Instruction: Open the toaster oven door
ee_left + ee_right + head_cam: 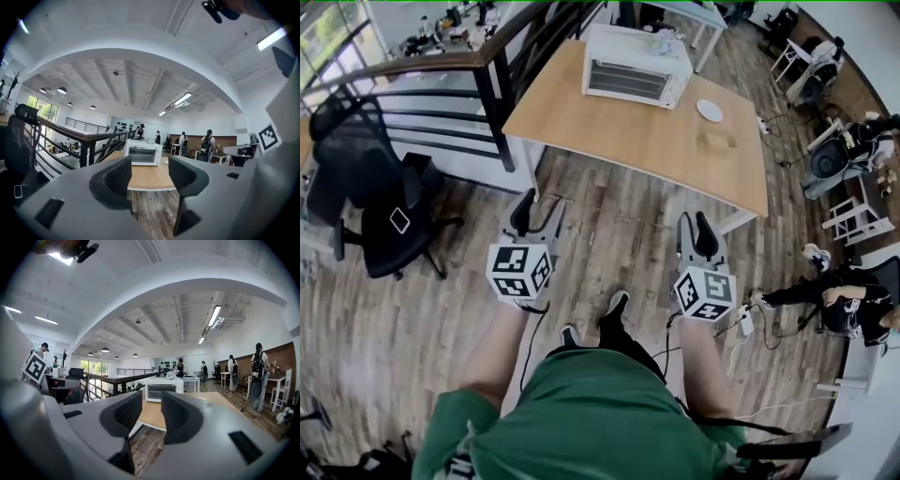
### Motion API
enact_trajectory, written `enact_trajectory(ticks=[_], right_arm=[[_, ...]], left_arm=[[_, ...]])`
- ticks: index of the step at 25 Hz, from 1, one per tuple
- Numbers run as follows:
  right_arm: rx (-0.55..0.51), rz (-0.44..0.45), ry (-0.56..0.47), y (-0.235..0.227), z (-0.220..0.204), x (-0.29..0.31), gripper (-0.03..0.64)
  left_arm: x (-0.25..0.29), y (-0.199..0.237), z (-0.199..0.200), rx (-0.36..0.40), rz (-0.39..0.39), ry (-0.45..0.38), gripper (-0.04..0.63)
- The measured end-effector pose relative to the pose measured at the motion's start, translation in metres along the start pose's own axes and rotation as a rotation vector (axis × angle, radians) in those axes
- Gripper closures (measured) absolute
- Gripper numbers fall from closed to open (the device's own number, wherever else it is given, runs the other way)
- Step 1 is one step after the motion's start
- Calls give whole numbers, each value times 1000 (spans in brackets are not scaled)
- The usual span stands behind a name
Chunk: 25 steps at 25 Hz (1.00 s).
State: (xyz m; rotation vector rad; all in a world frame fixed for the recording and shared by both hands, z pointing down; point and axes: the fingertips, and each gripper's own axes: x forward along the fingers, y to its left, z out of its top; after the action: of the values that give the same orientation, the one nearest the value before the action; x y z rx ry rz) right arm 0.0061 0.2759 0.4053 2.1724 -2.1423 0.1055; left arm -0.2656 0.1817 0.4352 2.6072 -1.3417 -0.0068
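Approach stage, with nothing touched yet. White toaster oven (636, 67) on the far left part of the wooden table (609, 141), glass door facing this way and shut, well apart from both grippers. Left gripper (537, 217) held level over the plank floor (609, 216), jaws spread wide, nothing between them but a distant sight of the oven. Right gripper (697, 234) alongside to the right, jaws parted less widely, likewise empty. To do this well: walk up to the near table edge first, keeping clear of the black railing (441, 70) on the left and the small white plate (710, 111) just right of the oven. Pick one gripper for the door, probably the one ending up squarely before it, and keep its jaws open until around the handle. Handle too small to make out from here; likely along the door's top edge, so look for it on nearing. Close firmly, then pull outward and down along the hinge arc rather than straight back, to avoid dragging the light oven across the table. Brace the housing with the other gripper in case of sliding.
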Motion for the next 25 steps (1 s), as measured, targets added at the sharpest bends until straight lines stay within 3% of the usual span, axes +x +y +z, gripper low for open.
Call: enact_trajectory(ticks=[11, 25], right_arm=[[40, 97, -45, -36, 6, 101, 485], [100, 168, -47, -141, 16, 212, 485]], left_arm=[[72, 17, 20, 55, 105, -6, 336], [201, -24, 39, 86, 167, 27, 336]])
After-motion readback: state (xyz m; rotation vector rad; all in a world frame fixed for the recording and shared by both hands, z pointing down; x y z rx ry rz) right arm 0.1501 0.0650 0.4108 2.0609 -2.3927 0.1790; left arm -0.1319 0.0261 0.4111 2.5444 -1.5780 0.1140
